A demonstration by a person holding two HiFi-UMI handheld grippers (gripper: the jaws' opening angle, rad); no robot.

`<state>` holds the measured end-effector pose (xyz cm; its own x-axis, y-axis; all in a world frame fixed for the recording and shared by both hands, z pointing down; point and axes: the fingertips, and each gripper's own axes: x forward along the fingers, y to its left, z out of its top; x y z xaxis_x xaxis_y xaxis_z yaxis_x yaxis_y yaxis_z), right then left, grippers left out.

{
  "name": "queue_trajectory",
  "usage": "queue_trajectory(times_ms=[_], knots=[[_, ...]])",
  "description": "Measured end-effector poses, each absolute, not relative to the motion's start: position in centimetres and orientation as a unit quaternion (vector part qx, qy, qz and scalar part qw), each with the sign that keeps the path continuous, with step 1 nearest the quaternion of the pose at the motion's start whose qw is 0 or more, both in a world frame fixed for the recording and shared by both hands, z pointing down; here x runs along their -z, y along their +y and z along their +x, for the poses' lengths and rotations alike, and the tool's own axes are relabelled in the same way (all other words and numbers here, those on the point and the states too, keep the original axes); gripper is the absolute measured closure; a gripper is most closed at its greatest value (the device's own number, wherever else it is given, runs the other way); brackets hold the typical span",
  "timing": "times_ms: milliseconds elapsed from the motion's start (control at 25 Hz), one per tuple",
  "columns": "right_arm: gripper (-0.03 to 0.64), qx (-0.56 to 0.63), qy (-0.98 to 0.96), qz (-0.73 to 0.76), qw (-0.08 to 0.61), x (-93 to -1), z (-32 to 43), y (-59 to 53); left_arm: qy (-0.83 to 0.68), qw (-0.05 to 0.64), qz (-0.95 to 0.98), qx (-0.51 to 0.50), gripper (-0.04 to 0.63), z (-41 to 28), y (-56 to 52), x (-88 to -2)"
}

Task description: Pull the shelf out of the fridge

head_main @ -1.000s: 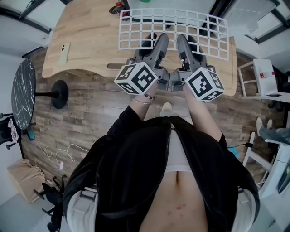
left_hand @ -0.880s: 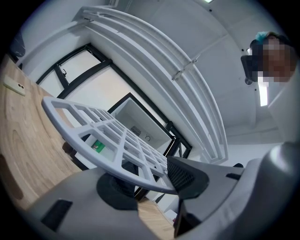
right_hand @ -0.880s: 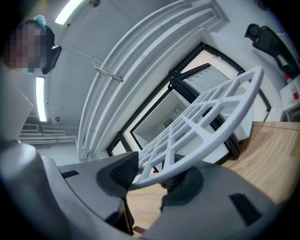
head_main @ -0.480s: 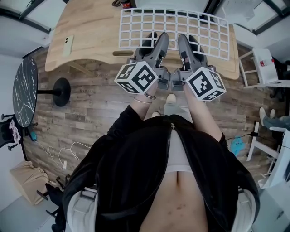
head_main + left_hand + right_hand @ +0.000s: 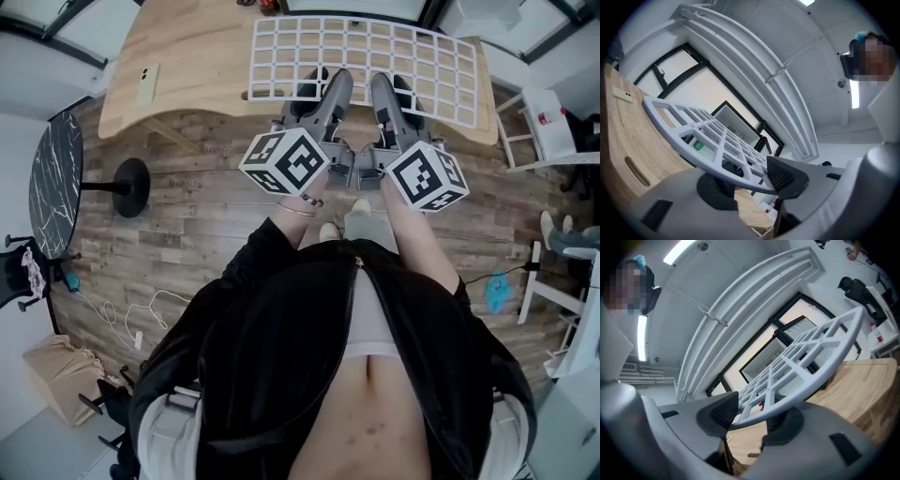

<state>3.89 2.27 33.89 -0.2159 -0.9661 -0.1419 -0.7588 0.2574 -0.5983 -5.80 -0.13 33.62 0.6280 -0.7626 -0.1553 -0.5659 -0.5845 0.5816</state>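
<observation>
In the head view the white grid shelf (image 5: pixel 366 52) hangs level above the near edge of the wooden table (image 5: pixel 187 75), carried by both grippers. My left gripper (image 5: pixel 322 89) is shut on the shelf's near rim, left of the middle. My right gripper (image 5: pixel 401 92) is shut on the same rim, just to its right. The left gripper view shows the shelf's (image 5: pixel 708 131) rim pinched between the pads of the left gripper (image 5: pixel 754 183). The right gripper view shows the shelf (image 5: pixel 806 357) clamped the same way by the right gripper (image 5: pixel 754 416). No fridge is in view.
A phone (image 5: pixel 148 82) lies on the table's left part. A round dark marble table (image 5: pixel 52 187) and a black stand base (image 5: pixel 131 187) are at the left. A white rack (image 5: pixel 553 122) stands at the right. Cables (image 5: pixel 141 319) lie on the wooden floor.
The table has slid toward the top of the head view, while the shelf and both grippers keep their place in the picture. The shelf now hangs nearer the table's near edge.
</observation>
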Motion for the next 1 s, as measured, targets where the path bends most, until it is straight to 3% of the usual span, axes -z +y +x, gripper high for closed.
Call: queue_trajectory(times_ms=[1000], knots=[[0.445,0.205,0.774,-0.553,0.232,-33.7,6.8,2.5,-0.402,0.247,0.857,0.205,0.408,-2.8,0.7,-33.5]])
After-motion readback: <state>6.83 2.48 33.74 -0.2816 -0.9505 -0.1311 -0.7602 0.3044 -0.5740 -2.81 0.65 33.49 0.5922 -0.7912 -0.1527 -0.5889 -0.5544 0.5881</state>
